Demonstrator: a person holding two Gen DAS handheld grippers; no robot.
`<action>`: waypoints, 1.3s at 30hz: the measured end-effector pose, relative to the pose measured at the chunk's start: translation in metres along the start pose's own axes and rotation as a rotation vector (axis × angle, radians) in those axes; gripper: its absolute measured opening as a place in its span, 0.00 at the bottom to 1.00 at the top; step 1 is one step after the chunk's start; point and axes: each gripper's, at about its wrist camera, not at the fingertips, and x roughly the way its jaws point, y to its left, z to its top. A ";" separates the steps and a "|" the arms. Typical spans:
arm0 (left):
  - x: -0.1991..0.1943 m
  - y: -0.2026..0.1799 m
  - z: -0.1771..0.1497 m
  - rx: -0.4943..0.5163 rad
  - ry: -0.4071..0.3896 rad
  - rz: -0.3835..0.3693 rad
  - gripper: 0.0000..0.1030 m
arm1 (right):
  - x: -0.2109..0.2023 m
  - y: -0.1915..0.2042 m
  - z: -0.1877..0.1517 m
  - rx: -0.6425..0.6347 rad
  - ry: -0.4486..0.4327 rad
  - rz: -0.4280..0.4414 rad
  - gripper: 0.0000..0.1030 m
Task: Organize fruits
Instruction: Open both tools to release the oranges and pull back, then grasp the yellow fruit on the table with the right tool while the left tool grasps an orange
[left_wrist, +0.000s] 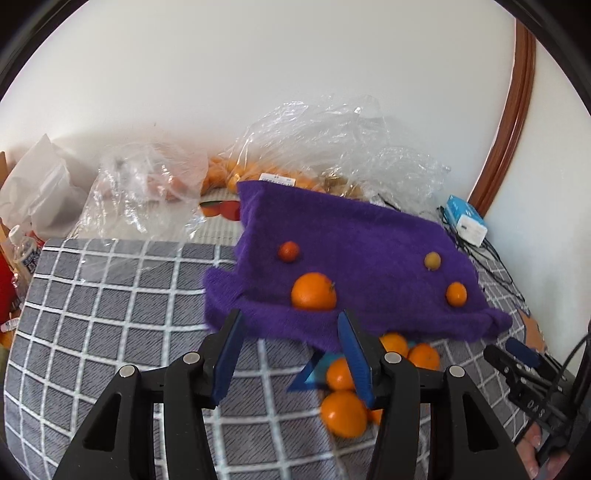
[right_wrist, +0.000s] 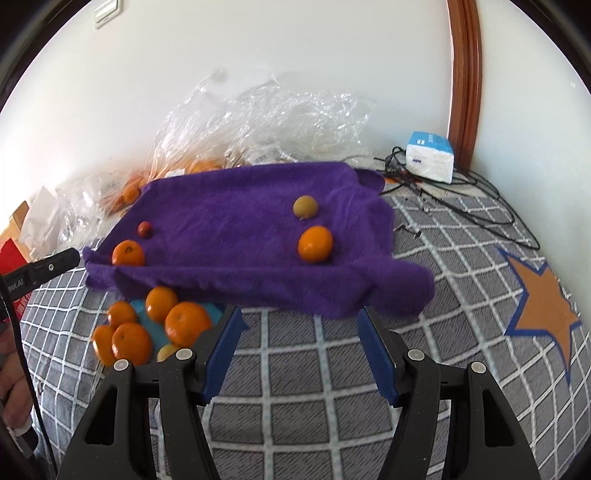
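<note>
A: Okay, tongs? 
B: Left tongs (left_wrist: 291, 325) wide apart, holding nothing. Right tongs (right_wrist: 301, 321) wide too, nothing between them.
A: Fruit?
B: Four on the purple towel (right_wrist: 240, 229): big orange (left_wrist: 314, 291), small red one (left_wrist: 289, 251), yellowish one (left_wrist: 432, 261), small orange (left_wrist: 456, 294). Orange pile (right_wrist: 155, 325) just beside the towel's near edge, on something blue, maybe a star print.
A: Surface?
B: Grey checked cover (right_wrist: 295, 387).

Ahead of me a grey checked bedspread (right_wrist: 314, 369) fills the lower frame, an orange star patch (right_wrist: 543, 306) at right. Upper right: a white-blue box (right_wrist: 430, 157), black cables (right_wrist: 461, 195) and brown door trim (right_wrist: 465, 74).
</note>
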 end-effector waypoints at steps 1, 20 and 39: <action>-0.002 0.003 -0.003 0.008 0.004 0.015 0.48 | 0.000 0.003 -0.002 0.007 0.006 0.009 0.62; 0.001 0.042 -0.013 0.000 0.035 -0.002 0.48 | 0.018 0.067 -0.023 -0.048 0.094 0.042 0.62; -0.001 0.045 -0.014 -0.005 0.033 0.075 0.48 | 0.045 0.093 -0.024 -0.141 0.129 0.023 0.30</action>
